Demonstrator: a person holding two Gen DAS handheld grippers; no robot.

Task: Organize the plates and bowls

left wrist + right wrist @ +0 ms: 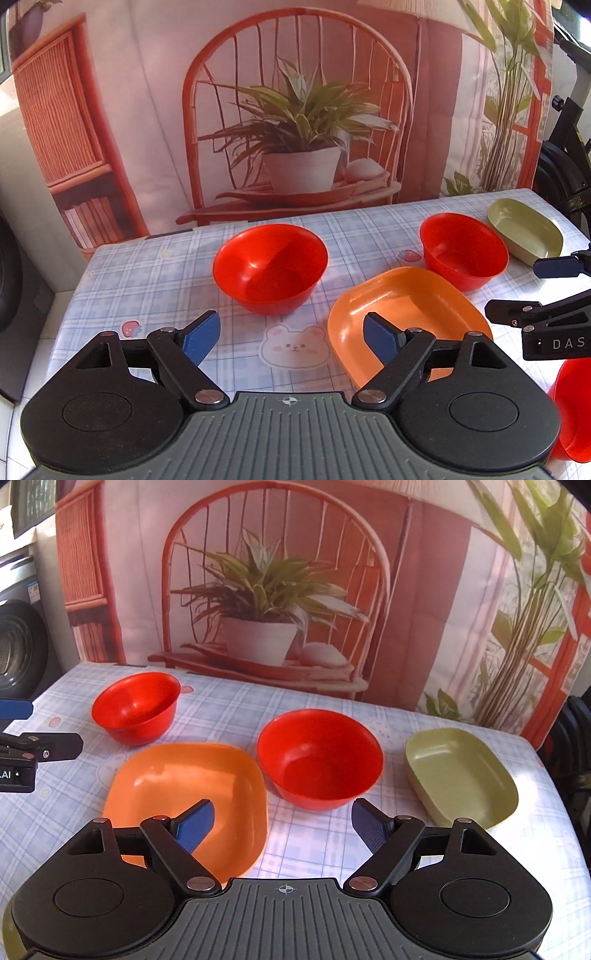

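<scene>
On the checked tablecloth sit two red bowls, an orange squarish plate and a green oval dish. In the left wrist view my left gripper point(291, 338) is open and empty, above the cloth, with one red bowl point(270, 267) ahead, the orange plate point(402, 314) under its right finger, the other red bowl point(463, 251) and green dish point(524, 230) further right. My right gripper point(282, 823) is open and empty; the orange plate point(188, 786) lies under its left finger, a red bowl point(319, 762) just ahead, the green dish point(461, 777) to the right, the far red bowl point(136, 707) left.
A third red bowl point(574, 410) shows at the left wrist view's lower right edge. The right gripper point(546, 291) enters that view from the right; the left gripper point(22, 734) enters the right view from the left. A printed backdrop point(295, 110) stands behind the table. The table edge point(554, 794) runs along the right.
</scene>
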